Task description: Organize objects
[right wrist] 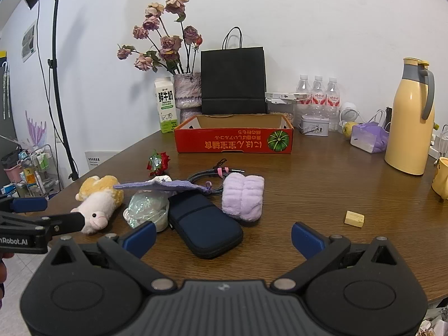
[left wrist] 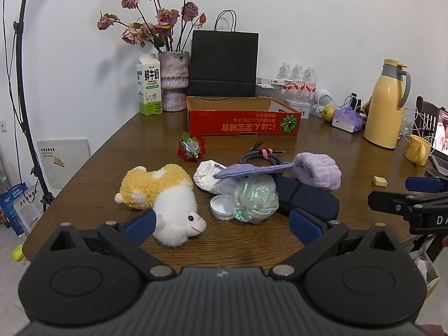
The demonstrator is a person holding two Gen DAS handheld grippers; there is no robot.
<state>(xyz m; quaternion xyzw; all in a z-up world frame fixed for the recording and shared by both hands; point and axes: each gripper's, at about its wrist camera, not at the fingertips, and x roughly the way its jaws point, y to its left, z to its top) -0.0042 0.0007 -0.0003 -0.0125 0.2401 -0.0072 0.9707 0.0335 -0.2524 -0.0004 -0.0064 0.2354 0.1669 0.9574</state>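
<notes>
Red box (right wrist: 233, 140) is being seen open-topped at the table's (right wrist: 322, 196) far side, bag (right wrist: 233, 79) behind. A clutter pile is lying mid-table: navy case (right wrist: 205, 224), long axis running near-to-far, plush (left wrist: 165, 196) facing nearward. Left gripper (left wrist: 222, 221) and right gripper (right wrist: 222, 236) are being held wide, empty.

At the far edge of the desk (right wrist: 322, 196) we see a milk carton (right wrist: 165, 105), a vase of dried roses (right wrist: 187, 91), a black paper bag (right wrist: 233, 81), three water bottles (right wrist: 318, 89) and a yellow thermos jug (right wrist: 410, 117). A light stand (right wrist: 60, 84) rises at left.
</notes>
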